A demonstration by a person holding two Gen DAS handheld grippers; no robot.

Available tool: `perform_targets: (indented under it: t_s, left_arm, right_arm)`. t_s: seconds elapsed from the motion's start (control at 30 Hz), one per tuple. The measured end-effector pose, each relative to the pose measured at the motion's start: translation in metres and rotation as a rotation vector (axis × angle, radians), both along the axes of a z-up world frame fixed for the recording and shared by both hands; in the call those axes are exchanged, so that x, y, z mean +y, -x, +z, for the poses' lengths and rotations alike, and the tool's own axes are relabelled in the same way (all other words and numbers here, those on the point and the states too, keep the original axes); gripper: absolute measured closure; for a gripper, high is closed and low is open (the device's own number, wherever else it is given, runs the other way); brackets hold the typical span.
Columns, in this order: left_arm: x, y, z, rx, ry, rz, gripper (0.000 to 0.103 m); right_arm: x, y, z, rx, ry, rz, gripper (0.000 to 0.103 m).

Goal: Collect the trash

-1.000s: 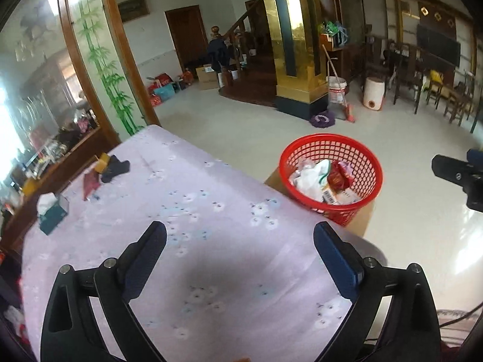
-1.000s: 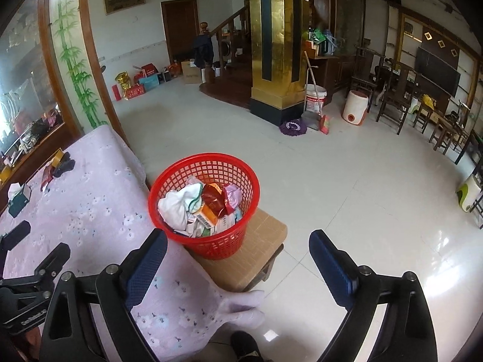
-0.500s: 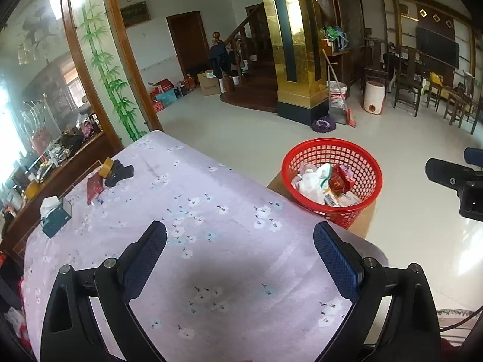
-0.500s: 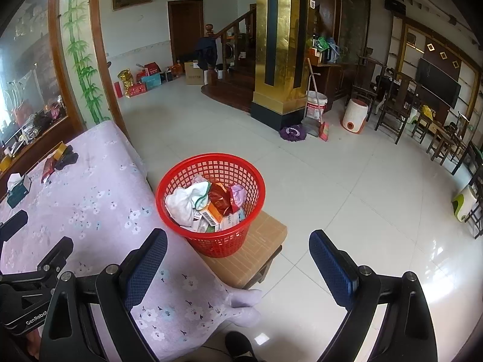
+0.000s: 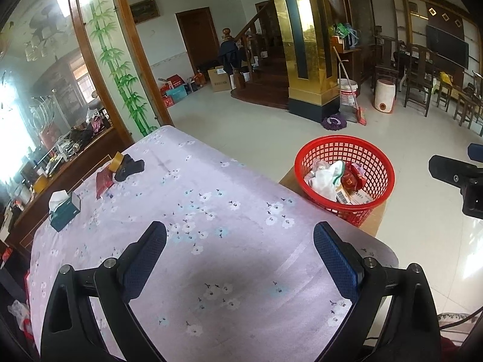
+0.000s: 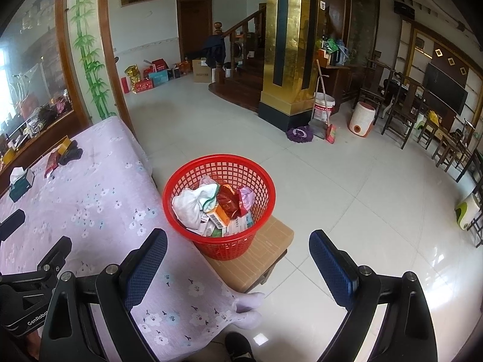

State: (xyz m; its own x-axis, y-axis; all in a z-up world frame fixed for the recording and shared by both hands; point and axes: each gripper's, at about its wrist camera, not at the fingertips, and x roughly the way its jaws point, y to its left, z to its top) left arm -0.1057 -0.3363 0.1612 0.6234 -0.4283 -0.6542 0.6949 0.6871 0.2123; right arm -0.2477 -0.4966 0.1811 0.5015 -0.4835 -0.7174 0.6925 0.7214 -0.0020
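A red mesh basket (image 5: pixel 381 167) (image 6: pixel 181 190) stands on a brown stool just past the table's right edge; it holds a white cloth (image 6: pixel 191 203), red wrappers (image 6: pixel 229 202) and small cartons. My left gripper (image 5: pixel 240 249) hangs open and empty over the near part of the lilac flowered tablecloth (image 5: pixel 187 199). Over the table corner and floor, short of the basket, my right gripper (image 6: pixel 238 255) is open and empty too. Far left on the table lie a red packet (image 5: pixel 102 182), a tape roll (image 5: pixel 116 161) and a black item (image 5: pixel 131 169).
A teal tissue box (image 5: pixel 63 209) sits at the table's left edge. The brown stool (image 6: pixel 259 253) stands on pale floor tiles. A gold pillar (image 6: pixel 286 45), bucket and broom stand behind, with wooden chairs (image 6: pixel 401 114) at right. A person's shoe (image 6: pixel 238 347) shows below the table corner.
Both grippers have risen and drawn back a little, so the table and basket look smaller and lower. Both stay open and empty.
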Motion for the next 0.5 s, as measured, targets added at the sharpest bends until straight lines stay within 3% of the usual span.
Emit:
perform_targets:
  t_s: [0.5]
  left_arm:
    - [0.0016, 0.0059, -0.0016, 0.0, 0.008, -0.004, 0.006]
  right_arm:
    - [0.0008, 0.0005, -0.0024, 0.01, -0.002, 0.009, 0.006]
